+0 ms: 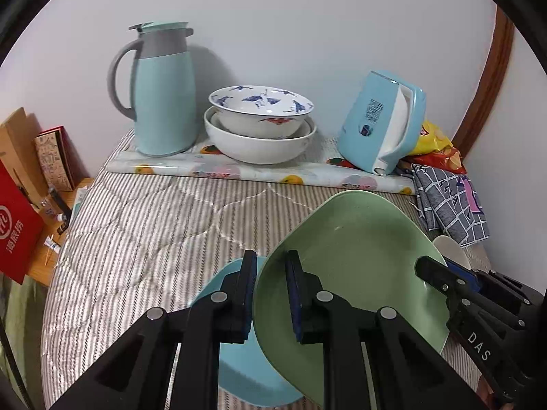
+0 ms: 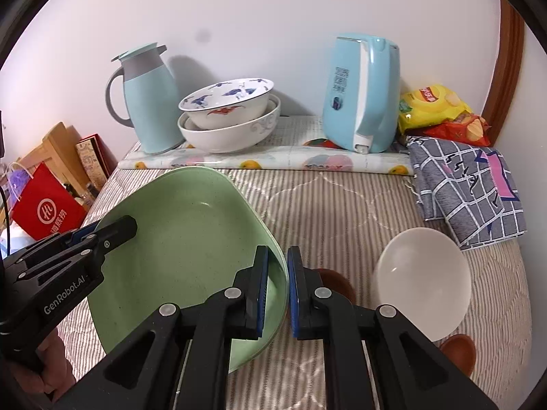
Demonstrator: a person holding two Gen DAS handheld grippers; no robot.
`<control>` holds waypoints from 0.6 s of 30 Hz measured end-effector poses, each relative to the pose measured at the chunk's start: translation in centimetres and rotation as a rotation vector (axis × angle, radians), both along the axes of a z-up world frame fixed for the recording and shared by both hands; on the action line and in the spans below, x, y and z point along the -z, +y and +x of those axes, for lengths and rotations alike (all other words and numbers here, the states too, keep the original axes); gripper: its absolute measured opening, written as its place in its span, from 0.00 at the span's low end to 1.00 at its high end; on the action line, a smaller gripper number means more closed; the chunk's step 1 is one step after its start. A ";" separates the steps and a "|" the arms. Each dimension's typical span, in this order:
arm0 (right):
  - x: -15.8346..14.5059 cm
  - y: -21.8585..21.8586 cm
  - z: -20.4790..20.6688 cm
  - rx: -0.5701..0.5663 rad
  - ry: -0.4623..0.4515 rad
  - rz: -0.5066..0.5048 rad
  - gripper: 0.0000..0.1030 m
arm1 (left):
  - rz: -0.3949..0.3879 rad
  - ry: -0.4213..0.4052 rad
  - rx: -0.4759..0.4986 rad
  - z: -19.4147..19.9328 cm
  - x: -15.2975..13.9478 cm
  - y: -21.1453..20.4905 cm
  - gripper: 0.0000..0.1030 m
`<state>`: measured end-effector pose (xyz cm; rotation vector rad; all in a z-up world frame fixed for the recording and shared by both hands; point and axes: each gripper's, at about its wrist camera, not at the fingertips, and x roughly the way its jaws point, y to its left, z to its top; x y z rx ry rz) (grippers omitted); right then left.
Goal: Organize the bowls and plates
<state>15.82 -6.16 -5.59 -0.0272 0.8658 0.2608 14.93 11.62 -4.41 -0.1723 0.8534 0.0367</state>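
Note:
A pale green plate (image 1: 359, 256) hangs tilted above the striped bedcover, held at opposite rims. My left gripper (image 1: 271, 266) is shut on its left rim, and my right gripper (image 2: 278, 263) is shut on the right rim of the green plate (image 2: 191, 239). Under it lies a light blue plate (image 1: 239, 369). To the right, an empty white bowl (image 2: 424, 280) sits beside two small brown dishes (image 2: 458, 352). At the back, a crane-patterned bowl is nested in a larger white bowl (image 1: 259, 143).
A teal thermos jug (image 1: 160, 95) and a blue kettle (image 1: 379, 123) flank the stacked bowls on a fruit-print mat by the wall. Snack bags (image 2: 437, 106) and a checked cloth (image 2: 468, 191) lie at the right. A red bag (image 1: 17, 225) stands off the left edge.

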 end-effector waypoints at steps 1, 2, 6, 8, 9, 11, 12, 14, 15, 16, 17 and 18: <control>0.0 0.2 -0.1 -0.002 -0.001 0.001 0.11 | -0.001 0.001 -0.003 -0.1 0.1 0.3 0.16; 0.1 0.5 -0.1 -0.005 -0.002 0.001 0.11 | 0.001 0.003 -0.006 -0.2 0.2 0.6 0.16; 0.6 1.3 -0.2 -0.013 0.008 0.009 0.11 | 0.001 0.010 -0.016 -0.5 0.6 1.4 0.16; 0.8 1.7 -0.3 -0.017 0.010 0.007 0.11 | 0.001 0.013 -0.020 -0.6 0.8 1.8 0.16; 1.0 2.0 -0.3 -0.021 0.015 0.005 0.11 | -0.001 0.016 -0.023 -0.6 0.9 2.1 0.16; 1.2 2.4 -0.3 -0.026 0.018 0.000 0.11 | -0.005 0.020 -0.028 -0.7 1.2 2.4 0.16; 1.3 2.6 -0.3 -0.029 0.018 -0.003 0.11 | -0.005 0.021 -0.030 -0.8 1.3 2.6 0.16; 1.5 2.9 -0.3 -0.032 0.019 -0.005 0.11 | -0.007 0.023 -0.035 -0.9 1.5 3.0 0.16; 1.6 3.2 -0.3 -0.035 0.022 -0.005 0.11 | -0.007 0.024 -0.039 -1.0 1.6 3.2 0.16; 1.6 3.4 -0.3 -0.038 0.023 -0.005 0.11 | -0.008 0.024 -0.043 -1.1 1.6 3.4 0.16; 1.7 3.6 -0.3 -0.043 0.022 -0.007 0.11 | -0.010 0.025 -0.047 -1.2 1.8 3.7 0.16; 1.8 3.8 -0.3 -0.048 0.021 -0.009 0.11 | -0.011 0.027 -0.050 -1.3 1.9 3.9 0.16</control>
